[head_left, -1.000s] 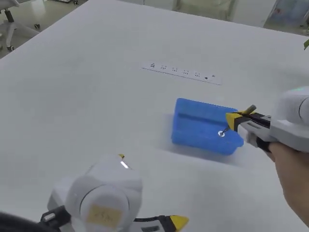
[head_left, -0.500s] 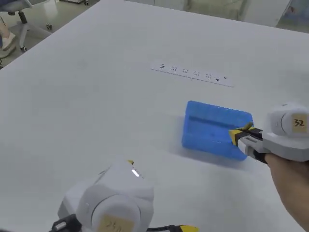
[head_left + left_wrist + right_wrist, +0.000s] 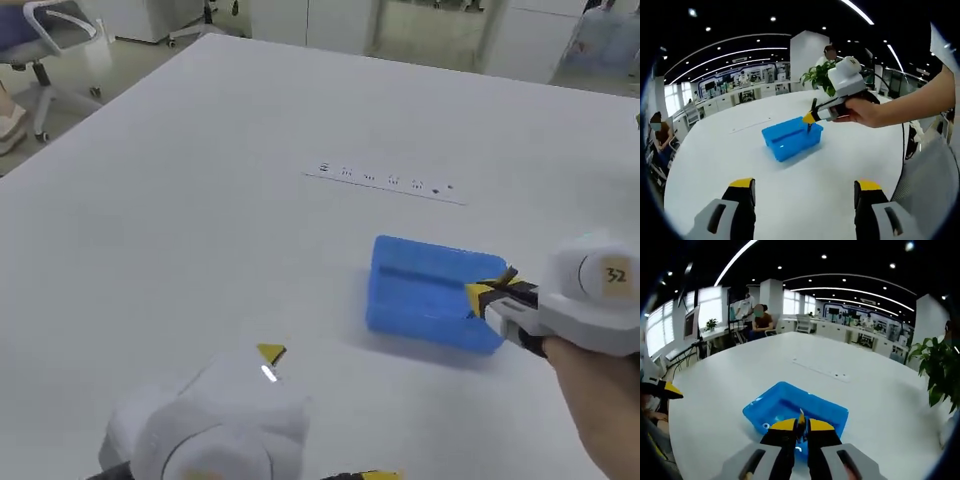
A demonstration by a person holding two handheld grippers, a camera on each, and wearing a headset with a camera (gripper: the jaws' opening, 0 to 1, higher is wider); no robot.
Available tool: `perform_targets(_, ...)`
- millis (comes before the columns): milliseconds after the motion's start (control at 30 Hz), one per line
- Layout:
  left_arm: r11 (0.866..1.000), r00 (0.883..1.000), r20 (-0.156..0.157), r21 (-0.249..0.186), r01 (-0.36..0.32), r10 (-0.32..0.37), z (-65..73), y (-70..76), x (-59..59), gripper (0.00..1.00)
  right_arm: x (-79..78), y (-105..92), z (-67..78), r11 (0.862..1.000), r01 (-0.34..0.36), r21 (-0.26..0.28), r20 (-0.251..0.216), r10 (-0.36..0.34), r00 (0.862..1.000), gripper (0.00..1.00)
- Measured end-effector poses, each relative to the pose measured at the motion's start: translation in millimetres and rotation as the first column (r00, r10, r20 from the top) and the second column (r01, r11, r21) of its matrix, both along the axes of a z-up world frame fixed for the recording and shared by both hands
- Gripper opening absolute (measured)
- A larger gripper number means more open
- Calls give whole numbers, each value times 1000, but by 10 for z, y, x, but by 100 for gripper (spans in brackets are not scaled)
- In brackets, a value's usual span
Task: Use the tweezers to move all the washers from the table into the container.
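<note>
Washers are the thing to move, yet whether one sits between the tips of the tweezers [image 3: 801,416] is too small to tell. A pale speck on the floor of the container [image 3: 790,392], toward its left corner in the right gripper view, may be a washer, but I cannot be sure. The tweezers point down into the blue container, close to the wall on your side. Your right gripper [image 3: 801,426] has its jaws pressed together on the handle of the tweezers, so the tool is clamped. The container stands on the white table [image 3: 200,200], with a flat power strip [image 3: 385,182] well apart behind it. Your left gripper [image 3: 805,185] hovers nearer to you, with its jaws wide apart and holding nothing.

I judge that you are at the release step, because the tweezers are over the drop place. The next move calls for easing the squeeze only a little, so that the tips part and any washer falls while the tweezers themselves stay held. After that, lift straight up so the tips do not catch the container wall, then search the table for the next washer.
</note>
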State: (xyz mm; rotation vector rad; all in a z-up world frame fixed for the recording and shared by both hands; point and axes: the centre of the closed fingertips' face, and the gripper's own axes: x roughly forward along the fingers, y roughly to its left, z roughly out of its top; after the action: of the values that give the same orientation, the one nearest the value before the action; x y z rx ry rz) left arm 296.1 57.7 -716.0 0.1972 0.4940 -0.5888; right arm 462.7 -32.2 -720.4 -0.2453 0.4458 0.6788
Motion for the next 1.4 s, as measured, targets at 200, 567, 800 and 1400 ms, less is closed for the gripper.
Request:
perform_targets(200, 993, 990, 75, -14, 121, -119, 541, -220, 136, 54, -341, 72, 358, 991, -116, -64, 85, 121, 989, 3)
perform_targets(567, 945, 945, 88, -60, 321, -315, 901, -623, 56, 29, -1214, 138, 192, 953, -250, -168, 31, 259, 965, 4)
perform_targets(800, 881, 881, 62, -21, 472, -470, 814, -914, -129, 22, -1516, 173, 72, 925, -314, -213, 3, 322, 947, 4)
perform_targets(1400, 733, 749, -49, 174, 658, -660, 274, -1056, -169, 0, -1621, 118, -303, 824, -433, -366, -75, 438, 896, 4)
